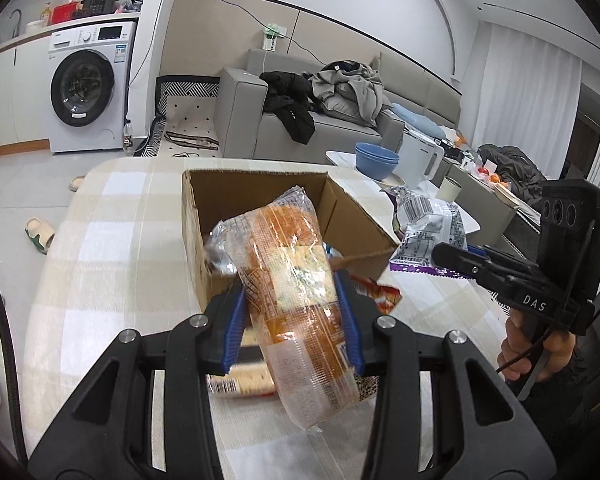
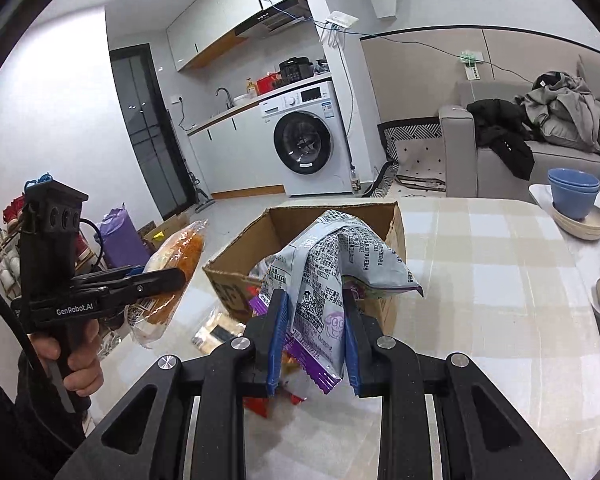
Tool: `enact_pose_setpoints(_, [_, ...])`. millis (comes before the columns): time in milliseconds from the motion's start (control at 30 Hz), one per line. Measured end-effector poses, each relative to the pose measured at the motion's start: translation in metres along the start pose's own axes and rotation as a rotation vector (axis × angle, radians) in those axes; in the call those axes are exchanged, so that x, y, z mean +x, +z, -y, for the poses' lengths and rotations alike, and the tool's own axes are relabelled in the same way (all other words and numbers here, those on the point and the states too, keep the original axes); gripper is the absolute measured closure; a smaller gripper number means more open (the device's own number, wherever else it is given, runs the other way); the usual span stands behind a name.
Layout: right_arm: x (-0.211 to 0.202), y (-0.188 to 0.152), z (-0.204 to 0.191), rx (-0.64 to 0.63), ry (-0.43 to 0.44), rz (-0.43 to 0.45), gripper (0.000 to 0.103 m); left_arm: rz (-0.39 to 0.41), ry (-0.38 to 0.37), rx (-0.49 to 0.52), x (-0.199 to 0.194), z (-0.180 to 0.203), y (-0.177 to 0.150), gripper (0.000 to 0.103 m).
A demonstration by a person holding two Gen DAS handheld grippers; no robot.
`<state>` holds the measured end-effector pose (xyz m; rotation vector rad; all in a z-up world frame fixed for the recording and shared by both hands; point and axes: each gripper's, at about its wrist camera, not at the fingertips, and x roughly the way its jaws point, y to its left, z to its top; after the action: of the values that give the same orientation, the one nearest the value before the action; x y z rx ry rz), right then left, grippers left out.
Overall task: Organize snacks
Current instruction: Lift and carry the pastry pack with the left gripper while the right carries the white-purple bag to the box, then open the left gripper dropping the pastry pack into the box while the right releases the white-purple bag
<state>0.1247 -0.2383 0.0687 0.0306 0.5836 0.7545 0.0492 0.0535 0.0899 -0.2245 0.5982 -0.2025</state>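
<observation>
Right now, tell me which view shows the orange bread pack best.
The left wrist view: the bread pack fills its centre, clamped between the left gripper's blue pads in front of the box. The right wrist view shows it only small, side-on at the left, partly hidden by the gripper.

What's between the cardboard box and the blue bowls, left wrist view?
In the left wrist view, only checked tablecloth lies between the cardboard box and the blue bowls; that stretch is otherwise bare. The bowls stand on the adjoining white table.
</observation>
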Motion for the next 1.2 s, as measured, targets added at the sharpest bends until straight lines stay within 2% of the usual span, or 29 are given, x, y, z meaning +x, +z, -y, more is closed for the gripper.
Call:
enact_pose_setpoints(333, [0.029, 0.02, -0.004, -0.025, -0.033, -0.019, 0.077, -0.005, 0.025, -0.017, 0.031, -0.011, 0.037, 0.065])
enact_pose_setpoints(667, [0.061, 0.025, -0.002, -0.047, -0.052, -0.042, 0.077, -0.021, 0.027, -0.07, 0.072, -0.032, 0.067, 0.065])
enact_pose_setpoints(833, [0.073, 0.029, -0.008, -0.068, -0.046, -0.058, 0.077, -0.054, 0.041, -0.095, 0.095, -0.037, 0.071, 0.065])
enact_pose_setpoints(1000, [0.07, 0.03, -0.006, -0.08, -0.048, -0.053, 0.076, -0.075, 0.079, -0.059, 0.113, -0.033, 0.073, 0.064])
enact_pose_setpoints(1033, [0.069, 0.029, -0.007, -0.083, -0.054, -0.052, 0.073, -0.077, 0.087, -0.053, 0.116, -0.031, 0.073, 0.062])
enact_pose_setpoints(1133, [0.064, 0.024, -0.007, -0.092, -0.072, -0.048, 0.067, -0.082, 0.088, -0.052, 0.118, -0.03, 0.069, 0.044])
enact_pose_setpoints(1200, [0.059, 0.021, -0.005, -0.09, -0.08, -0.045, 0.061, -0.076, 0.092, -0.05, 0.115, -0.029, 0.065, 0.023])
